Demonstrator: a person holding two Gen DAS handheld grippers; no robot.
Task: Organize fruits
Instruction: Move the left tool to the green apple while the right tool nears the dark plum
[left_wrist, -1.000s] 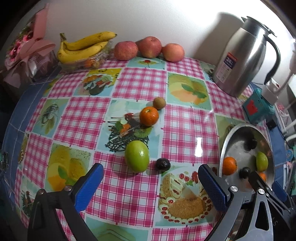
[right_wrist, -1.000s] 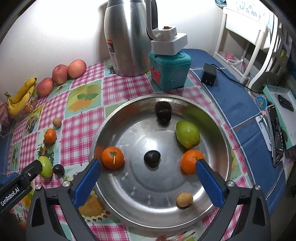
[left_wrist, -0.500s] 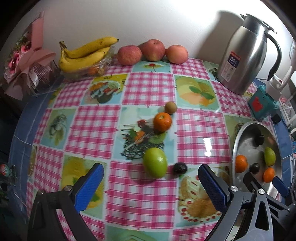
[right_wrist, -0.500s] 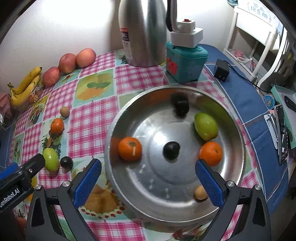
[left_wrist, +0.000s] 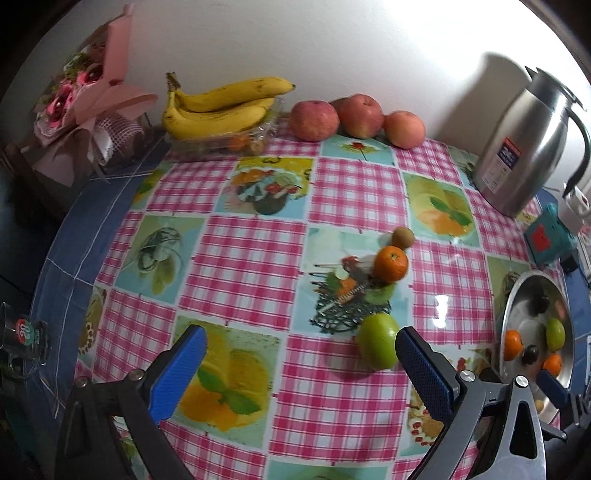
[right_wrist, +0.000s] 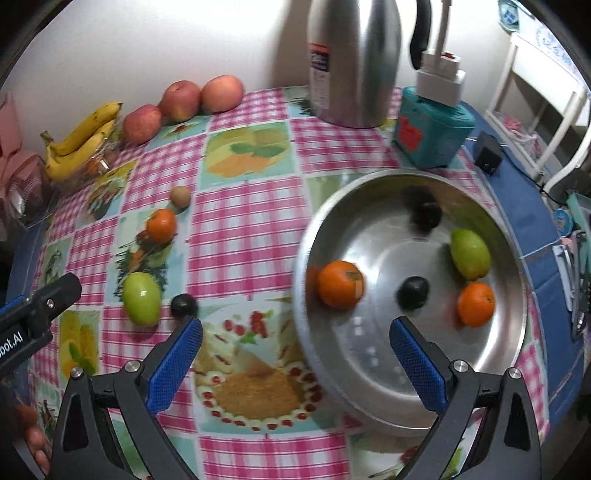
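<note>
On the tablecloth (left_wrist: 258, 258), green fruit (left_wrist: 377, 345) beside left gripper (left_wrist: 299, 360), jaws spread.

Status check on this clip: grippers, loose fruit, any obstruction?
Left gripper open, empty, near green fruit. Right gripper open, empty, at metal bowl rim. Orange, dark fruit, brown fruit loose on cloth. Nothing blocking.

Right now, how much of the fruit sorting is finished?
Partly done. The metal pan holds at least five fruits, including two oranges and a green fruit. Nothing is in hand: both grippers are open. Still loose on the tablecloth: green fruit, dark fruit, orange, small brown fruit.
</note>
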